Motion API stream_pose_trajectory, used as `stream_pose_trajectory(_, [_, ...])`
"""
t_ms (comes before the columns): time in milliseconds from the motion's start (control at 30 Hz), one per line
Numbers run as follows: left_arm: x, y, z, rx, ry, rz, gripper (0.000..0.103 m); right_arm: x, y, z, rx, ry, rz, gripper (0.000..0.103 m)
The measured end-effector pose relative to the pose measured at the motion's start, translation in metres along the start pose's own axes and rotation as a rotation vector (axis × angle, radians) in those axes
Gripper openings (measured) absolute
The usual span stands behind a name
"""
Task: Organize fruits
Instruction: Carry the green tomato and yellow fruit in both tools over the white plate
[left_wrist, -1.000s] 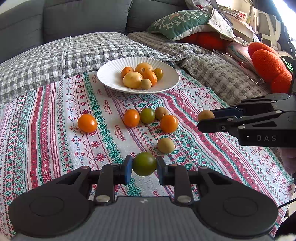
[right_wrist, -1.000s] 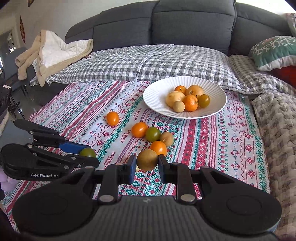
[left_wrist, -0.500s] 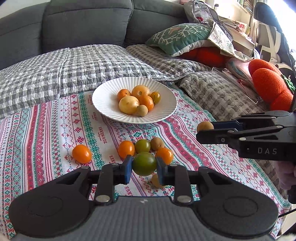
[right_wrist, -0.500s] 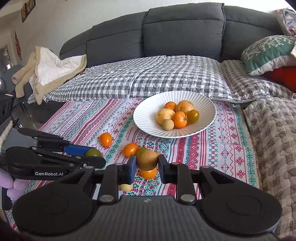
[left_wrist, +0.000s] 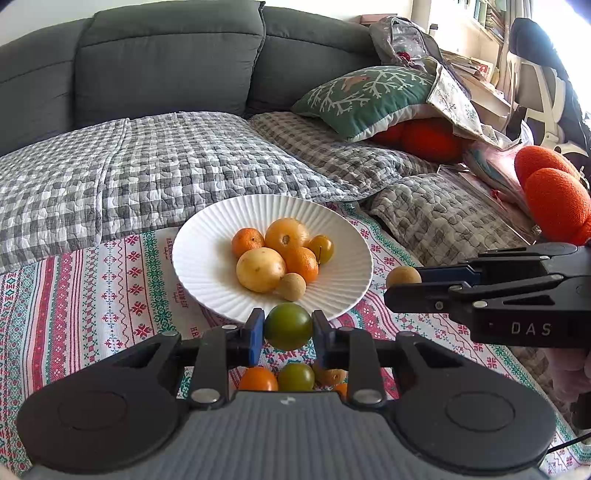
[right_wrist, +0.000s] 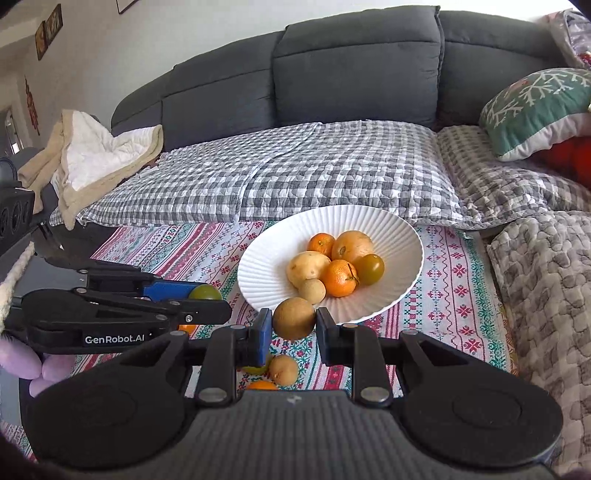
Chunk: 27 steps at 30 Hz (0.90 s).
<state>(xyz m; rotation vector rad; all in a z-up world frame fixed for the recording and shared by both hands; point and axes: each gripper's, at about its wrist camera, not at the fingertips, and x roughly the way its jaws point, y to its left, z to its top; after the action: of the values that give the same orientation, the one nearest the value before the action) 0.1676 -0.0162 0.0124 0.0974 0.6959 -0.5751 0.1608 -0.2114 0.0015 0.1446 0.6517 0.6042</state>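
Green tomato (left_wrist: 288, 326) pinched between left gripper (left_wrist: 288, 332) fingers, brown fruit (right_wrist: 294, 318) between right gripper (right_wrist: 293, 332) fingers

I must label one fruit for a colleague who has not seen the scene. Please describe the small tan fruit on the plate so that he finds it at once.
Find the white plate on the striped cloth. Six fruits are piled there; the tan fruit lies at the near edge of the pile, beside the yellow fruit. It is the smallest, round and dull beige.

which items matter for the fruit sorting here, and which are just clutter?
Job:
- left gripper shut on green tomato
- right gripper shut on brown fruit
- white plate
- loose fruits

Clutter:
- snowflake pillow
- checkered quilt
- beige blanket
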Motion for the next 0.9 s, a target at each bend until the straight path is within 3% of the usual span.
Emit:
stream_pose_trajectory(467, [0.065,0.033,0.037,-0.074,-0.014,0.083,0.015,0.045,-0.031,0.011,-0.026,-0.013,-0.079,0.023])
stream_pose_trajectory(900, [0.095,0.051,0.045,-0.162,0.001,0.063,0.015,0.071,-0.032,0.009,-0.098,0.034,-0.132,0.023])
